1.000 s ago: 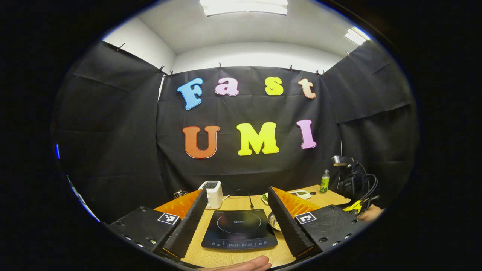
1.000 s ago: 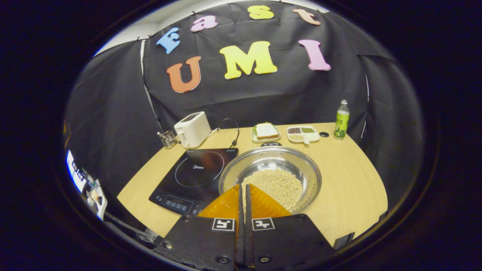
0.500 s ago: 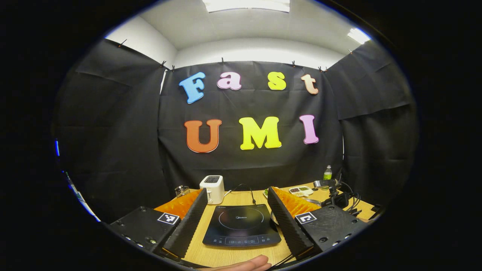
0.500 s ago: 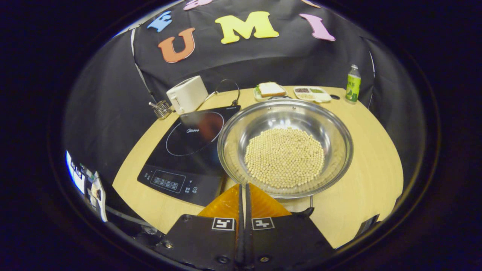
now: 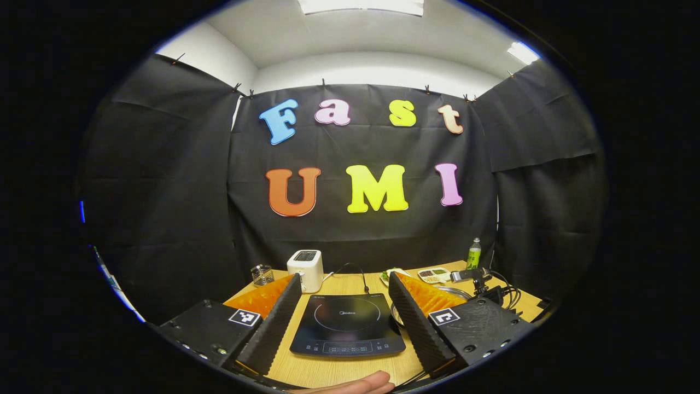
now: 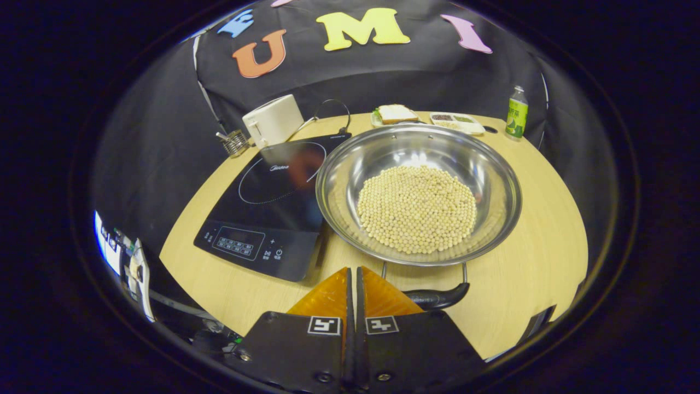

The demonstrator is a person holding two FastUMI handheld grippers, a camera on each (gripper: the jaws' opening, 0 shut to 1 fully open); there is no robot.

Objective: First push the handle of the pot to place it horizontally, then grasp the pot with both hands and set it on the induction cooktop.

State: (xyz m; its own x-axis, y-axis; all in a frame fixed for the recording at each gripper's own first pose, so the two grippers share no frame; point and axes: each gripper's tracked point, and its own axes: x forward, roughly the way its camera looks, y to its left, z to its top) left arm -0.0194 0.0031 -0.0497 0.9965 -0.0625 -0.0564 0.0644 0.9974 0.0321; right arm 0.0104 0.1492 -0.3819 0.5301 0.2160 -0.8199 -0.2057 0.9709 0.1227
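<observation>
Table: a pale wooden top that carries everything in the right gripper view; it also runs under the fingers in the left gripper view.
Induction cooktop: a flat black slab on the table's left part, control panel at its near edge; in the left gripper view it lies framed between the two spread fingers.
Pot: a wide steel pot standing on the table just right of the induction cooktop, its left rim over the slab's right edge; a layer of pale round beans covers its bottom.
Pot handle: a dark loop at the pot's near side, just beside the right gripper's fingers.
Right gripper: fingers pressed together with nothing between them, tips just short of the pot's near rim.
Left gripper: jaws spread wide and empty, hovering at the table's near edge, facing the induction cooktop.
Toaster: white, behind the induction cooktop.
Sandwich plate: at the far edge, behind the pot.
Divided dish: right of the sandwich plate.
Bottle: green, upright at the far right.
Wire holder: small, left of the toaster.
</observation>
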